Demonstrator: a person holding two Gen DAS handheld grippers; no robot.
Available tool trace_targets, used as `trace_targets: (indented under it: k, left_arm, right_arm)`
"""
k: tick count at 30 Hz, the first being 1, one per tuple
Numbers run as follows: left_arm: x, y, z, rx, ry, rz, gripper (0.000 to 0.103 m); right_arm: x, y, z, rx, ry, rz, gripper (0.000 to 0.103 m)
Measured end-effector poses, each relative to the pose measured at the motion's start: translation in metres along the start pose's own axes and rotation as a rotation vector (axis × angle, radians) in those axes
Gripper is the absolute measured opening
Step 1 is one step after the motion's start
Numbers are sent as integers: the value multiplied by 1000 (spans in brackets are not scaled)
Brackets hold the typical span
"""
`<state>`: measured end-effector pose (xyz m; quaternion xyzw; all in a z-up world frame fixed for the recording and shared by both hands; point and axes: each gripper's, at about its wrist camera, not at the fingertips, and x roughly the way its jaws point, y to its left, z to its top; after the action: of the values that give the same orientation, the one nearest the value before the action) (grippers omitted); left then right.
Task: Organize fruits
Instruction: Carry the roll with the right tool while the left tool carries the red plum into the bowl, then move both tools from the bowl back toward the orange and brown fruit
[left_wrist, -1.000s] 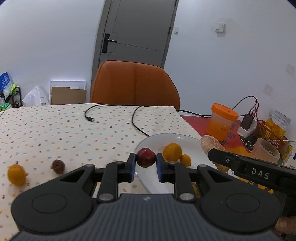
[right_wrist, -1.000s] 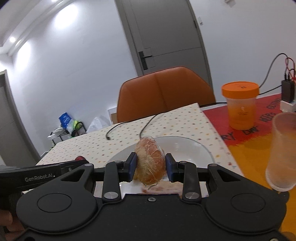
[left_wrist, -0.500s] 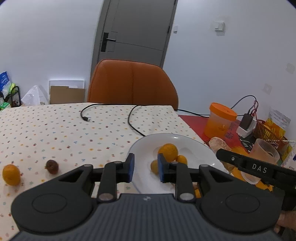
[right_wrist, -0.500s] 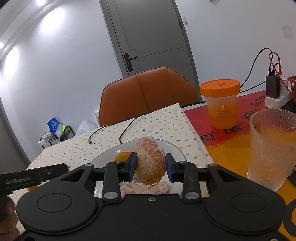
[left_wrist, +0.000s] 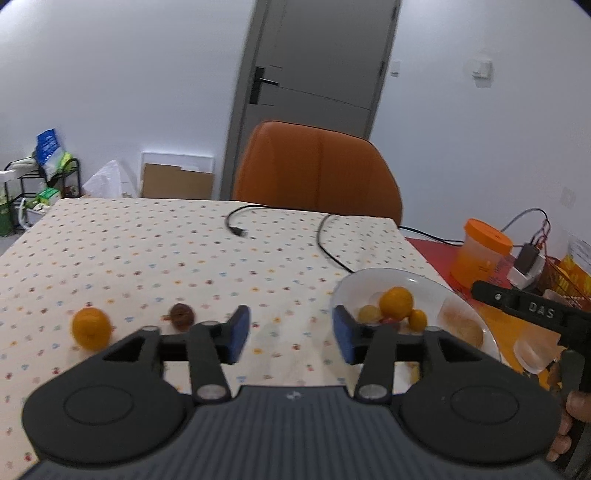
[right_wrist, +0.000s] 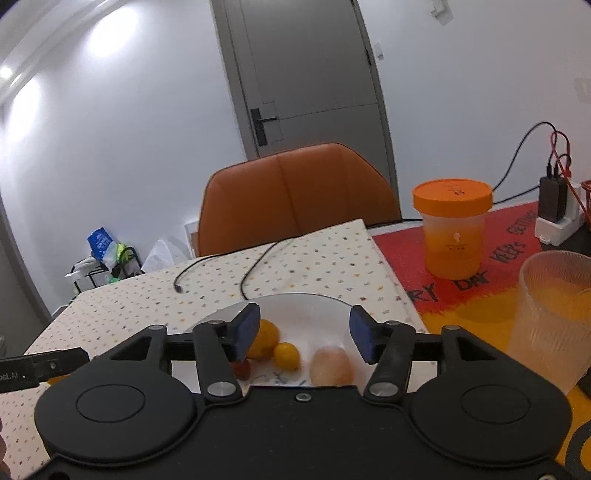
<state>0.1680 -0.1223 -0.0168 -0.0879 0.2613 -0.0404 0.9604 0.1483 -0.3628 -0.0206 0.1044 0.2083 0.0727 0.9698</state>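
Far left on the dotted tabletop (left_wrist: 110, 258) sits a loose orange (left_wrist: 91, 328), and just right of it a small dark brown fruit (left_wrist: 181, 315), both well apart from the plate. Next across, the left hand-held gripper (left_wrist: 287, 334) hangs above the cloth, jaws spread wide, nothing between them. Then the white plate (left_wrist: 436, 291): a big orange (left_wrist: 396, 303) with smaller yellow fruits beside it, a bit of red underneath, and a pale netted fruit (right_wrist: 331, 366) lying near the plate's right edge. Above that, the right hand-held gripper (right_wrist: 301, 336) is released too, pads apart with the netted fruit below the gap. So both drops look done, and gathering is the step in hand. Next call, I'd say: swing the left one over to the brown fruit or the orange, straddle it, and close gently, since round fruit will roll.
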Motion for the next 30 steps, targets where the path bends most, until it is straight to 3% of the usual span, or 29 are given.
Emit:
trace_targets:
  k: [5,11,15,20,30]
  left_arm:
    - [-11,18,-1,-26,-19,47,74]
    - [-24,38,-3,-59,-35,98,82]
    - [-33,50,-5,-72,-45,123,85]
    - [-44,61,-7,-74,-71,157,92]
    - [-65,89,-11,-107,-75,185,93]
  right_arm:
    - [-6,15,-3,-1,17,30,63]
    - [-16,41,-9,-32,29,81,72]
    - [-21,56,-14,-55,39,106,82]
    - [-25,72,-18,-62,57,136,84]
    - [-27,97,-27,-66,73,170,96]
